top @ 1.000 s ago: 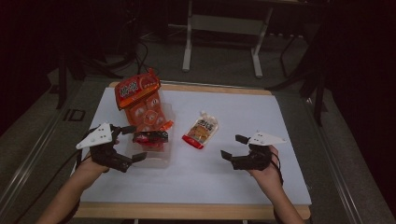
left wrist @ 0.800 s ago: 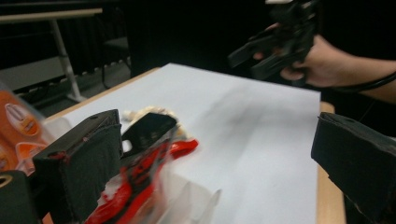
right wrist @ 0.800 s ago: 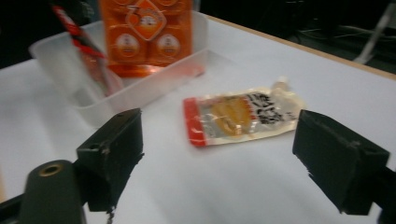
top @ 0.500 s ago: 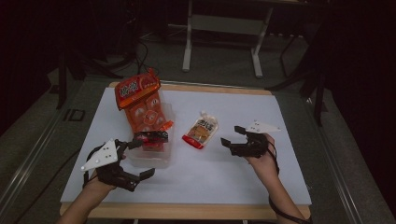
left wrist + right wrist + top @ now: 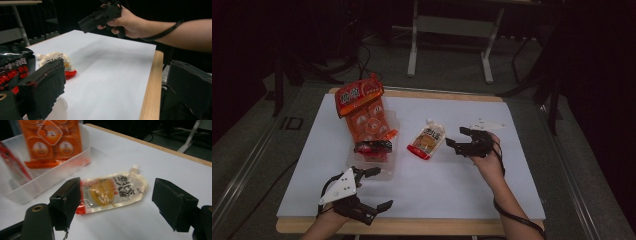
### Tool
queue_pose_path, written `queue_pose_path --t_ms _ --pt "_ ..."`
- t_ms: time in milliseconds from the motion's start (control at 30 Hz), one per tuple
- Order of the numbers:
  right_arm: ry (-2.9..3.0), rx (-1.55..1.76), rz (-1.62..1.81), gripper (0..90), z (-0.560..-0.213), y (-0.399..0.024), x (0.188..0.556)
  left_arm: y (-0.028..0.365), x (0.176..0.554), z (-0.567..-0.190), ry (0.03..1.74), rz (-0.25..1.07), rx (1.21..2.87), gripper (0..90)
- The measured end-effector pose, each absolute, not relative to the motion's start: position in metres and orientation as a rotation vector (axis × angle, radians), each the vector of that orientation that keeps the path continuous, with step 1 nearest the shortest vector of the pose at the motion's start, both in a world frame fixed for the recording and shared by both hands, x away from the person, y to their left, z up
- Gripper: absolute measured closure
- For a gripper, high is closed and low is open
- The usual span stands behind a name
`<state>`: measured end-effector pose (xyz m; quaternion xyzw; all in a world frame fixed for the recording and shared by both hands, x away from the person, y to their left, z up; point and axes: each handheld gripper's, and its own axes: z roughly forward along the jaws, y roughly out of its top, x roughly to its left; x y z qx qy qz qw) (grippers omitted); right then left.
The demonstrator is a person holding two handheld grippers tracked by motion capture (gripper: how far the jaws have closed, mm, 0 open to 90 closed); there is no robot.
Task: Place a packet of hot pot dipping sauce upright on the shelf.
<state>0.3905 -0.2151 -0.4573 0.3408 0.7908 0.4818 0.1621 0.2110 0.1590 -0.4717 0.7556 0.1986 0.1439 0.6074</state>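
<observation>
White table sheet (image 5: 452,190) | orange snack packs in clear plastic bin (image 5: 388,165) | spouted clear pouch (image 5: 113,191) unpacked | right gripper (image 5: 117,205) jaws apart, narrowing round it, no contact | left gripper (image 5: 374,189) agape, empty

pouch (image 5: 112,192): clear, yellow, red | pack (image 5: 364,112): orange | tongs (image 5: 117,206): probably black

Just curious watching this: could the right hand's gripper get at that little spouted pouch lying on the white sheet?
Probably yes. The right gripper hangs just beside the pouch, fingers open, and in the right gripper view the pouch lies flat between them with nothing in the way.
</observation>
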Motion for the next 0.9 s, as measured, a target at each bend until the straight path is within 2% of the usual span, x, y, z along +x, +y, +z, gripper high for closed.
queue_pose_path --t_ms 233,633,900 --pt "2.256 1.017 1.340 24.4 -0.465 -0.212 0.411 0.155 0.208 -0.483 0.492 0.315 1.731 2.7" --pt "2.275 1.108 1.303 39.2 -0.483 -0.202 0.439 0.147 0.201 -0.496 0.467 0.320 1.748 2.7" --pt "2.280 1.158 1.241 44.8 -0.497 -0.197 0.455 0.148 0.203 -0.502 0.480 0.325 1.766 2.8"
